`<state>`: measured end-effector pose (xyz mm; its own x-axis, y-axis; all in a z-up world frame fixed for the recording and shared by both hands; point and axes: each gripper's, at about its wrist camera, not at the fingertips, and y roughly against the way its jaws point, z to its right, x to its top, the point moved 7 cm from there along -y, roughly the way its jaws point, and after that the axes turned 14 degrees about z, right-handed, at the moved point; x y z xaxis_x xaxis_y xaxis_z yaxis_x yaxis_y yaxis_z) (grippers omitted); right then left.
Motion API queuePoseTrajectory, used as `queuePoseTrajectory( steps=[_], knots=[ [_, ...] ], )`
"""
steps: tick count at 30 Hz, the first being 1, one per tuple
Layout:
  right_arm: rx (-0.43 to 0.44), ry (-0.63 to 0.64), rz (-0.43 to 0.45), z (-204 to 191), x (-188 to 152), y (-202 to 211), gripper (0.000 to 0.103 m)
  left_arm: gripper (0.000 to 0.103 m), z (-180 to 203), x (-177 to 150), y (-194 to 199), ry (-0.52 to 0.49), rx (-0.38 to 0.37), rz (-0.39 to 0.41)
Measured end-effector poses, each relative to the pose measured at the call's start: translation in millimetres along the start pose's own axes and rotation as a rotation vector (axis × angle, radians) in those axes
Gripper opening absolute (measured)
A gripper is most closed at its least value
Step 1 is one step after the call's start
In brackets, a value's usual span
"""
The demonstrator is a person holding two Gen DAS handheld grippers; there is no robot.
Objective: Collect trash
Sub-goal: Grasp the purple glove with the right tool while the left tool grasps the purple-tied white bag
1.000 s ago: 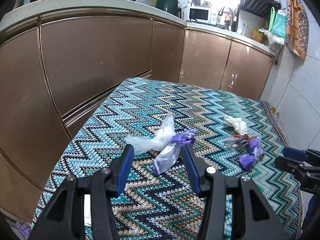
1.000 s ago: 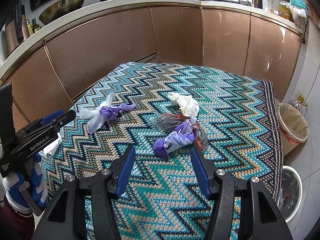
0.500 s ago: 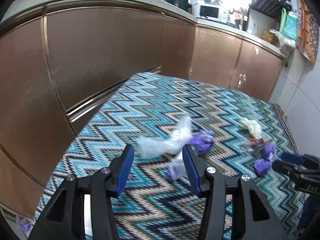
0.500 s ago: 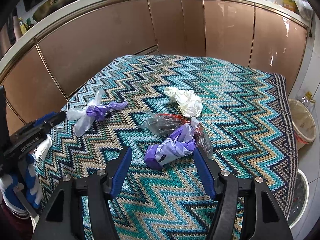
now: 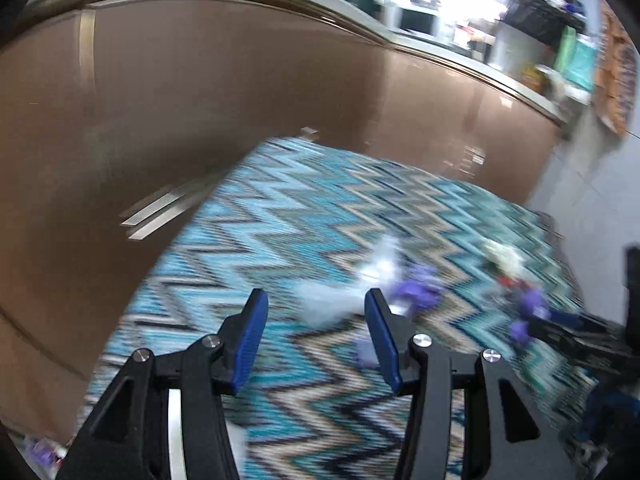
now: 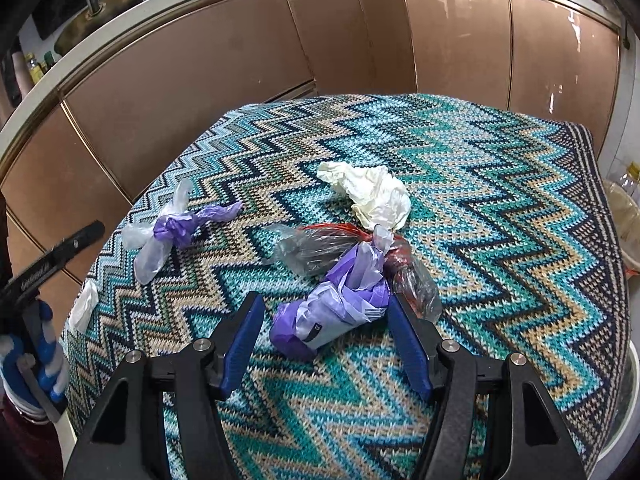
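On the zigzag tablecloth (image 6: pixel 480 200) a purple-and-white plastic bundle (image 6: pixel 336 312) lies between the fingers of my right gripper (image 6: pixel 325 302). The gripper is open and its pads stand clear of the bundle. Behind it are a clear bag with a red tie (image 6: pixel 316 248) and a crumpled white tissue (image 6: pixel 376 192). A clear-and-purple knotted bundle (image 6: pixel 168 232) lies to the left. In the blurred left wrist view that bundle (image 5: pixel 416 288) sits just past my open left gripper (image 5: pixel 316 300), which holds nothing.
Bronze kitchen cabinets (image 5: pixel 200 100) curve round the table's far and left sides. A small white scrap (image 6: pixel 84 304) lies at the table's left edge, by a gloved hand (image 6: pixel 36 344). A wicker basket (image 6: pixel 624 220) stands on the floor off the right edge.
My right gripper has dropped toward the purple-and-white bundle, which now lies between its slightly wider fingers. The left gripper has shifted, so the clear-and-purple bundle sits further right in its now blurred view.
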<state>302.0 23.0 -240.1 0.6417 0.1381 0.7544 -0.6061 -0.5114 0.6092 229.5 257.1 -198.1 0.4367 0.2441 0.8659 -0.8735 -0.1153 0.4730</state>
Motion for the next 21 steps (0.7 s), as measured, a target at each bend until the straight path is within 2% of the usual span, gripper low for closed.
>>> queuePoseTrajectory(
  steps=[3, 9, 12, 14, 16, 21],
  knots=[
    [0.000, 0.000, -0.007, 3.2, 0.3, -4.5, 0.062, 0.048, 23.9, -9.9, -12.1, -0.029, -0.069, -0.048],
    [0.014, -0.010, -0.007, 11.9, 0.3, -7.2, 0.051, 0.047, 32.3, -29.3, -32.0, 0.011, -0.093, -0.131],
    [0.022, -0.024, 0.000, 15.9, 0.0, -6.3, 0.049, 0.047, 33.1, -33.7, -35.6, 0.029, -0.096, -0.147],
    [0.026, -0.026, 0.000, 17.1, -1.0, -6.2, 0.048, 0.041, 34.9, -34.3, -37.7, 0.037, -0.099, -0.150],
    [0.033, -0.021, 0.003, 17.2, -2.0, -3.6, 0.047, 0.026, 37.1, -35.0, -39.7, 0.039, -0.104, -0.155],
    [0.043, -0.004, 0.021, 14.7, -2.2, 10.2, 0.046, 0.018, 43.7, -36.7, -40.2, 0.027, -0.103, -0.147]
  ],
)
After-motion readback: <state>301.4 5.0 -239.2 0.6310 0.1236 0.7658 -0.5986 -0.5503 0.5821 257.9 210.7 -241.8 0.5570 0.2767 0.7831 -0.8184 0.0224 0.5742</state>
